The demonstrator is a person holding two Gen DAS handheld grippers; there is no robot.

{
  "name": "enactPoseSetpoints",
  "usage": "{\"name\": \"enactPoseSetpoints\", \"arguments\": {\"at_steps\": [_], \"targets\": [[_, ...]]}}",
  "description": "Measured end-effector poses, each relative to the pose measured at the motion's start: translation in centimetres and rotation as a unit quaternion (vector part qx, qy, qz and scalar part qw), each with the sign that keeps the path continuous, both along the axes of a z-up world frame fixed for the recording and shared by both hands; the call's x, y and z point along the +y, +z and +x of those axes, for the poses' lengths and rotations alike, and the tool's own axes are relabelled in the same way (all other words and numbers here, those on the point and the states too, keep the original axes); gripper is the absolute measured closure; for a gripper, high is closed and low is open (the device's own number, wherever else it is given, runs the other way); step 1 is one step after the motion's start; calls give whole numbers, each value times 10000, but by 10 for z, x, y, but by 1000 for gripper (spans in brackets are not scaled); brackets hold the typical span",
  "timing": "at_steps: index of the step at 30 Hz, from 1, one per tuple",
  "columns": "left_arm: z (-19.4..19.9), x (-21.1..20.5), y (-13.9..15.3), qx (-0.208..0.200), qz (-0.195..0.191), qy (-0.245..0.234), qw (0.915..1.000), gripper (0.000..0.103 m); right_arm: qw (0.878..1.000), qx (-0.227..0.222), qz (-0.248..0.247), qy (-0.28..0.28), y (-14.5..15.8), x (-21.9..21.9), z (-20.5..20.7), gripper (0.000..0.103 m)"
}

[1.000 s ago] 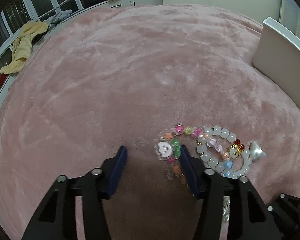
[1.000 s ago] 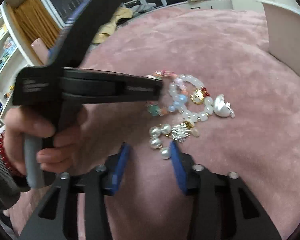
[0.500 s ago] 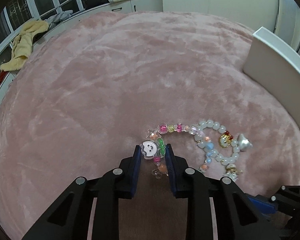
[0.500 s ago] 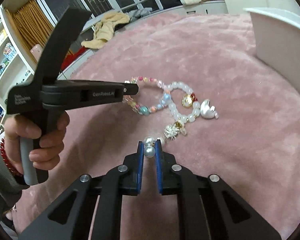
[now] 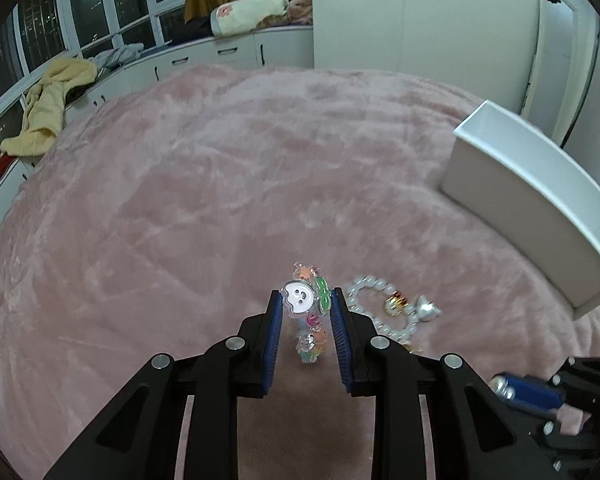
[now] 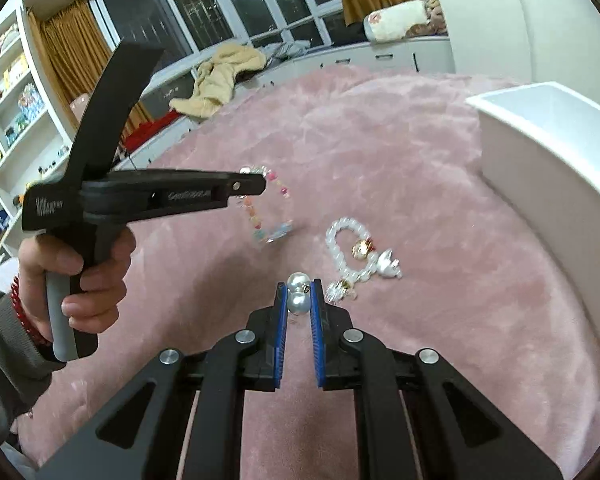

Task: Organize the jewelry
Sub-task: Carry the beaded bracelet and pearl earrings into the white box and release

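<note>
The left hand-held gripper [image 5: 305, 307] is clamping a colourful beaded charm bracelet [image 5: 307, 312] and the right hand-held gripper [image 6: 299, 295] is pinching a pearl earring [image 6: 299, 298], both lifted clear of the pink plush bed cover [image 5: 220, 184], likely for carrying to the white open box [image 5: 540, 200].

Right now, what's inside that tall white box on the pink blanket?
Nothing can be made out. The tall white box shows only its rim and a pale inner wall in the right wrist view; its floor is hidden by the near wall. The jewelry visible lies outside it.
</note>
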State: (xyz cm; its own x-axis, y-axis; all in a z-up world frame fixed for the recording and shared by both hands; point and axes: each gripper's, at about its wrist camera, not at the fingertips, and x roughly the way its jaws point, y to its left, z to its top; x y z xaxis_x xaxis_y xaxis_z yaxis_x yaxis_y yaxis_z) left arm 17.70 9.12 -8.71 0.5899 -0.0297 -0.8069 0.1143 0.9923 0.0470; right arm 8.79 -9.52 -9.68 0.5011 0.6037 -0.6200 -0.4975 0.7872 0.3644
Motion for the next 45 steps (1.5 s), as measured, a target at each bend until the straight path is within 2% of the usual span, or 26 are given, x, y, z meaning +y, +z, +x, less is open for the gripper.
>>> {"name": "enactPoseSetpoints", "arguments": {"at_steps": [9, 20, 28, 35, 45], "targets": [[-8, -19, 44, -319, 14, -228, 9992, 74, 9989, -289, 175, -313, 38, -43, 3, 91], [-5, -52, 75, -488, -54, -447, 9978, 74, 9963, -405, 199, -732, 58, -84, 9, 91], [-1, -83, 88, -559, -80, -713, 9959, 74, 9917, -429, 531, -1086, 72, -132, 12, 91], [10, -122, 98, -597, -78, -969, 9935, 74, 9870, -444, 643, -1402, 78, -175, 20, 91], [20, -194, 106, -641, 136, -1477, 9869, 74, 9776, -367, 620, -1976, 58, -222, 31, 91]]}}
